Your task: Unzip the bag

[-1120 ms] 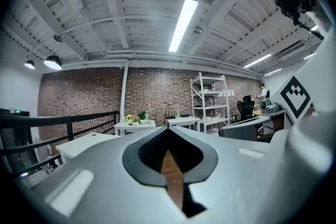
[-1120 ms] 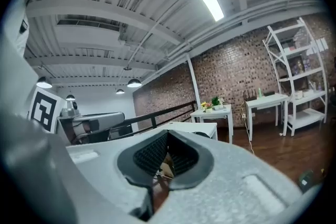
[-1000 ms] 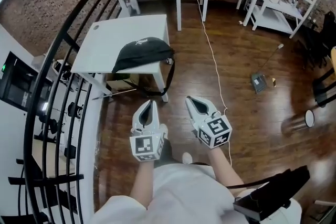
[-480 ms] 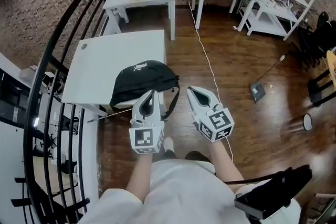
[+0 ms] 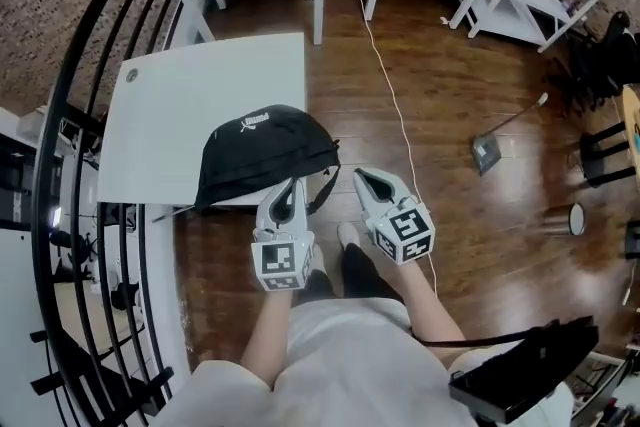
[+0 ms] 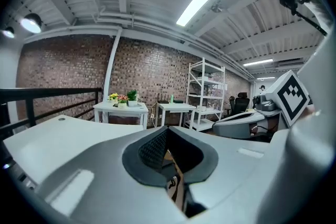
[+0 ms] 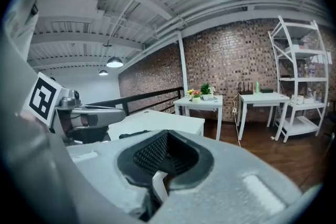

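Both grippers have closed in on the table since a second ago; the bag, then well ahead, now lies just before them.

- Left gripper [image 5: 291, 185] [image 6: 167, 138]: jaws together, nothing clamped. In the head view its tip overlaps the bag's near edge; contact cannot be told.
- Right gripper [image 5: 364, 178] [image 7: 166, 139]: jaws together, empty, over the wooden floor [image 5: 440, 135] just right of the bag's strap.
- Black rounded fabric bag [image 5: 262, 155]: at the near right corner of the white square table [image 5: 180, 95]. Long axis runs left to right, white logo upward toward the far side; black strap [image 5: 326, 183] hangs off the table edge.
- Views: the right gripper view shows the bag [image 7: 134, 135] as a dark sliver on the tabletop; the left gripper view shows bare tabletop only, its jaws covering the bag.
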Demonstrator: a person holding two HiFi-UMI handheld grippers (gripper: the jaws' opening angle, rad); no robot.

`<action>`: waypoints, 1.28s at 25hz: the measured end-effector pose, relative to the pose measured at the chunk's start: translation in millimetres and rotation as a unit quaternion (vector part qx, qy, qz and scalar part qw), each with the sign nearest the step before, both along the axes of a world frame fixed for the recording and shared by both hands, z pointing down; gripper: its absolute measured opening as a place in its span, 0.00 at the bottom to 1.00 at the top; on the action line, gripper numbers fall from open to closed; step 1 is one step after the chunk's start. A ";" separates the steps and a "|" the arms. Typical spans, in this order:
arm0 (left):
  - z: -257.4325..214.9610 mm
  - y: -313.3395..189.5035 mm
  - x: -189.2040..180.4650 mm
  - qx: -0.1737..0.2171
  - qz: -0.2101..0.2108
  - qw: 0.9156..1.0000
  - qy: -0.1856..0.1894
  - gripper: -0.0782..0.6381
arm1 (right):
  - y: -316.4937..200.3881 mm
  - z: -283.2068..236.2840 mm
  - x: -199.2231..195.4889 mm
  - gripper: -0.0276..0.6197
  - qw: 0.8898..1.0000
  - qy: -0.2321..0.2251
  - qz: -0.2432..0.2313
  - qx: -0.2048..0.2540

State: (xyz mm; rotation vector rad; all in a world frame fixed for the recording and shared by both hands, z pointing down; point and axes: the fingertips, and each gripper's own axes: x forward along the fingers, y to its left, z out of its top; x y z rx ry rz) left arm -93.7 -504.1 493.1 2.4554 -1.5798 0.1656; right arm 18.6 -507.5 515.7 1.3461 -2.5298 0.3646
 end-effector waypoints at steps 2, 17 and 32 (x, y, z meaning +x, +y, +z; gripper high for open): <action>18.2 -7.0 5.1 -0.022 -0.001 1.000 -0.003 0.13 | -9.4 22.6 3.6 0.03 1.000 0.015 -0.008 -0.016; 146.5 -28.0 44.2 -0.159 0.010 0.987 -0.039 0.13 | -58.3 205.3 -2.0 0.24 0.977 0.153 -0.107 -0.107; 182.9 -24.6 47.6 -0.206 0.006 0.977 -0.046 0.13 | -69.4 251.8 -14.0 0.12 0.961 0.187 -0.151 -0.139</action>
